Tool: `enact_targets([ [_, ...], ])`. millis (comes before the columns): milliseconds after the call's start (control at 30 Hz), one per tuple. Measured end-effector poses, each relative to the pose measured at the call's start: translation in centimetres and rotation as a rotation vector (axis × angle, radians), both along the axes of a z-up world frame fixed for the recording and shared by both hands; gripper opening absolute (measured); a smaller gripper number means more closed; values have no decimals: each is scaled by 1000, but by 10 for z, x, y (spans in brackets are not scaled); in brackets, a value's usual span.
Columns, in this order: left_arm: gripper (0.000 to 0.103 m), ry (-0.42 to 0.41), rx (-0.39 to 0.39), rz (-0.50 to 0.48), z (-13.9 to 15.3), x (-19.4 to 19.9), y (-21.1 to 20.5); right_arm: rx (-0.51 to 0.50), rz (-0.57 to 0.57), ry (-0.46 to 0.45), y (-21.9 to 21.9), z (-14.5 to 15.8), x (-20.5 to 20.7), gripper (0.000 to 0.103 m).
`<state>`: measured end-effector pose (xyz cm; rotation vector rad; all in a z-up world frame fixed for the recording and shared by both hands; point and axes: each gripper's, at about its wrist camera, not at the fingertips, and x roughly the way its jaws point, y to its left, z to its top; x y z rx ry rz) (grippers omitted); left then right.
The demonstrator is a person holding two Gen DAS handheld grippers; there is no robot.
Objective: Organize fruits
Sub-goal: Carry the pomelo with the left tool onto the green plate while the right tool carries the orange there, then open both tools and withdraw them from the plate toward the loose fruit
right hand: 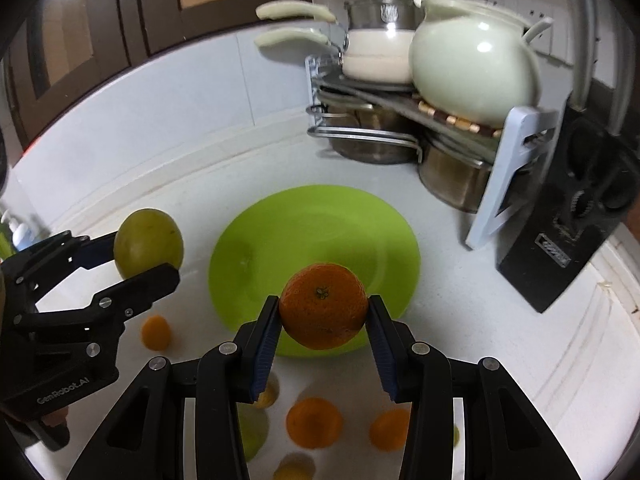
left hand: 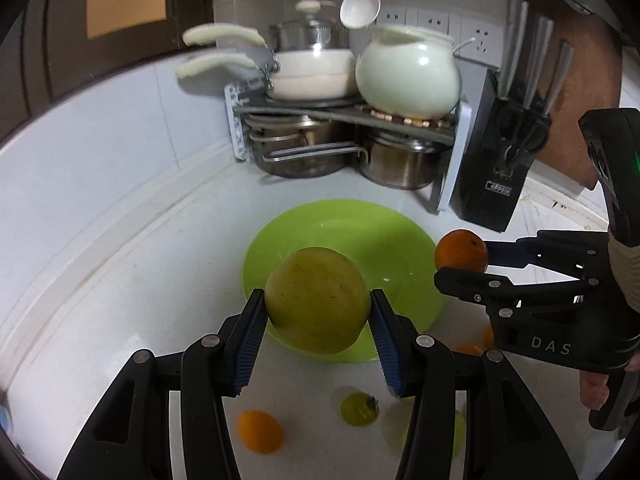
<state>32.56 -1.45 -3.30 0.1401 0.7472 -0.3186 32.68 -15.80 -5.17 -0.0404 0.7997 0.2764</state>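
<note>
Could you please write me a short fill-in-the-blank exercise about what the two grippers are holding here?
1. The left gripper holds a yellow-green fruit between its ____.
2. The right gripper is shut on an ____.
3. Both fruits hang over or near the rim of a ____ plate.
4. The plate has ____ fruit lying on it.

Missing words: fingers; orange; green; no

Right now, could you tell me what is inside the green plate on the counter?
The visible part of the green plate holds no fruit. The orange in the right gripper and the yellow-green fruit in the left gripper hang before its near rim, hiding that part.
</note>
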Motion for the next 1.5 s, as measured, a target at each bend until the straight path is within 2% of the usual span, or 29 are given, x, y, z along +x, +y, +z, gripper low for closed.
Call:
enact_targets([
  [300,51,116,12,-15,-28,44,-5,-3,23,107,0,-26,40,44],
  [733,51,190,46,-46,-54,66,-11,-15,27,182,-2,-52,61,44],
  [933,53,129,52,-30,-45,63,-10,-6,28,175,-2,-52,63,45],
  [1000,56,123,46,-25,-42,61,-8,-1,23,166,-2,-49,61,48],
  [1067,57,115,38,-19,-39,58,-6,-3,19,147,-3,-43,57,52],
  [1267,63,65,26,5,-25,39,1,-14,4,95,-4,-26,40,52],
  [1500,75,-28,-1,29,5,7,6,-12,-20,20,-7,1,10,52],
])
